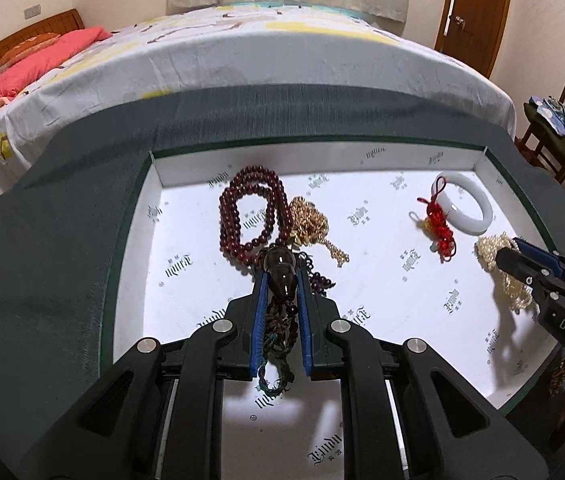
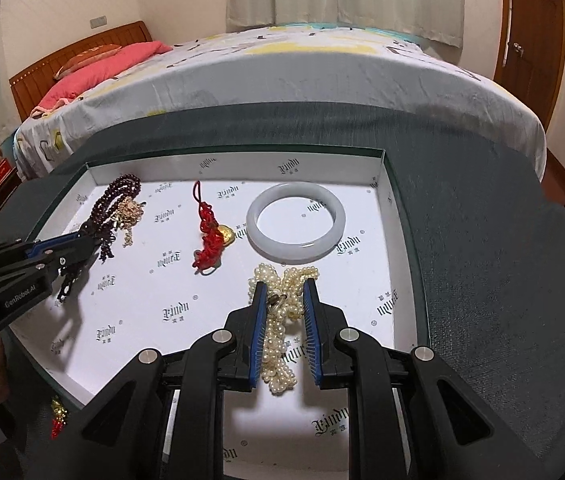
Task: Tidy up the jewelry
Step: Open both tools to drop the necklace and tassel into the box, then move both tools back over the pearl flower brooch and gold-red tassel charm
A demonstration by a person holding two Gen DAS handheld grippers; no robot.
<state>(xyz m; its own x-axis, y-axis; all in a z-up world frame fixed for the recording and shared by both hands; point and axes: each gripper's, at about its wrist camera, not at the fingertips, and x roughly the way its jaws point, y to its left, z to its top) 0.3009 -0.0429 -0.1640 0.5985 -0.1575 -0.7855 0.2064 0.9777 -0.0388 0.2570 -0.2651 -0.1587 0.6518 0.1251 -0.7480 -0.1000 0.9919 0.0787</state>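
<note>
The dark beaded necklace (image 1: 280, 276), with its large smoky pendant bead, sits clamped between the pads of the left gripper (image 1: 281, 280) above the middle of the white box (image 1: 362, 156); its cord dangles back between the fingers. The pearl strand (image 2: 280, 340) is likewise pinched in the right gripper (image 2: 282, 292), over the box's right half near the white bangle (image 2: 295, 227). Lying in the box: one red-brown bead string (image 1: 248, 208) and one gold chain (image 1: 312, 224) toward the far-left corner, one red knotted charm (image 2: 207, 236) mid-box, one bangle. Both grippers tilt steeply downward into the box, which rests on a dark green cloth (image 1: 42, 260).
</note>
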